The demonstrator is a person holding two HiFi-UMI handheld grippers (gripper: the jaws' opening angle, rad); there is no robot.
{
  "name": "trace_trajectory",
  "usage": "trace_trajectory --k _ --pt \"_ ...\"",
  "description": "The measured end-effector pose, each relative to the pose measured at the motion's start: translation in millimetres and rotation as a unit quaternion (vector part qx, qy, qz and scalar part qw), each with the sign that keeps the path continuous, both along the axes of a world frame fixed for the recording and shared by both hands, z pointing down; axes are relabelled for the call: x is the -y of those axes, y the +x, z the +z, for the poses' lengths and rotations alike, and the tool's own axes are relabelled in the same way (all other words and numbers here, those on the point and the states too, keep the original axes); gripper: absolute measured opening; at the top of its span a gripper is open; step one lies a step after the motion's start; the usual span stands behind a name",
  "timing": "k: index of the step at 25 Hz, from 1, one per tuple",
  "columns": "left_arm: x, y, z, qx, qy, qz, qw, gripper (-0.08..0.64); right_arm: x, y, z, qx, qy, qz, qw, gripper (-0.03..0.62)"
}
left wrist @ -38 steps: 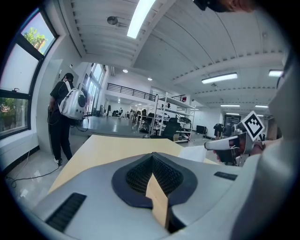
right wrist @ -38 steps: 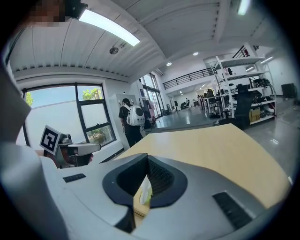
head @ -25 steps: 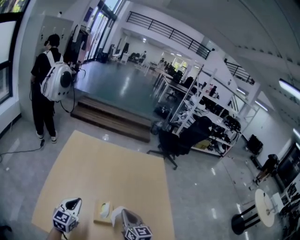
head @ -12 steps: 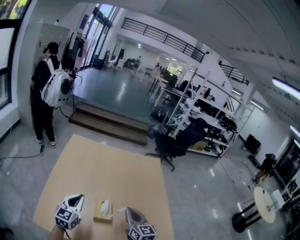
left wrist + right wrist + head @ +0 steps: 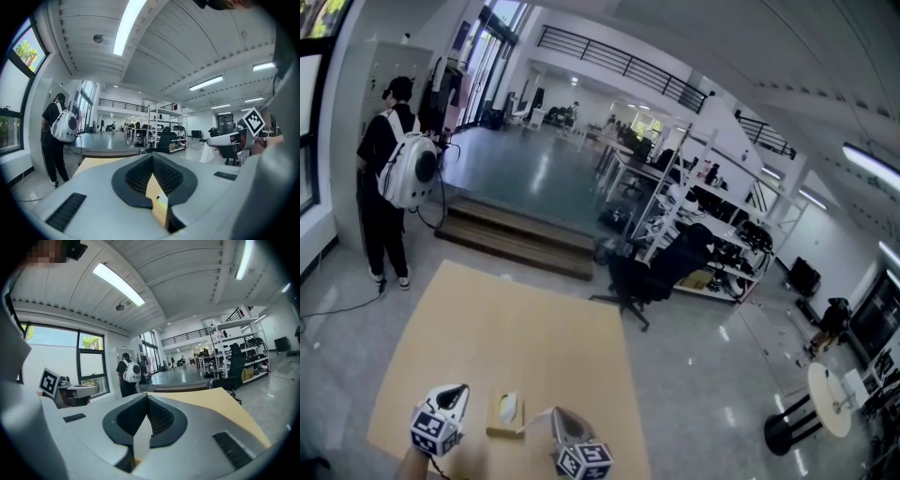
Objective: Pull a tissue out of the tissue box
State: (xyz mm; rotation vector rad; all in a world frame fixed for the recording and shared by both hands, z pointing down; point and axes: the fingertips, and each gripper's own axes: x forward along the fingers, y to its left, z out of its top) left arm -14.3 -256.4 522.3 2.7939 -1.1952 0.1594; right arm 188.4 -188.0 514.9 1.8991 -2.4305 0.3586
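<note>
A flat tan tissue box (image 5: 504,416) lies near the front edge of the beige table (image 5: 516,328). My right gripper (image 5: 555,413) is just right of the box, shut on a white tissue (image 5: 536,418) that stretches from its tip back to the box. In the right gripper view the tissue (image 5: 141,441) shows as a pale strip between the closed jaws. My left gripper (image 5: 457,391) is left of the box, apart from it, its jaws (image 5: 152,157) meeting at the tips with nothing held. In the left gripper view the tissue (image 5: 206,153) hangs from the right gripper (image 5: 220,140).
A person with a white backpack (image 5: 389,178) stands on the floor beyond the table's far left corner. Wooden steps (image 5: 516,239), a black office chair (image 5: 652,277) and shelving (image 5: 712,234) lie beyond the table. A round white stand (image 5: 830,412) is at the right.
Both grippers have risen slightly. The tissue in the right gripper, bunched by the box a second ago, now runs out as a stretched strip from the box.
</note>
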Motion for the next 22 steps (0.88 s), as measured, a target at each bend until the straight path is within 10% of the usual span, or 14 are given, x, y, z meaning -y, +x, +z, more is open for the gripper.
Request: trace_trajectory --k 22 --pt "0.8 0.2 -0.5 -0.004 -0.001 0.000 1.0000 0.006 -1.0 1.8 -7.7 -0.018 0.000 0.016 1.000 0.000"
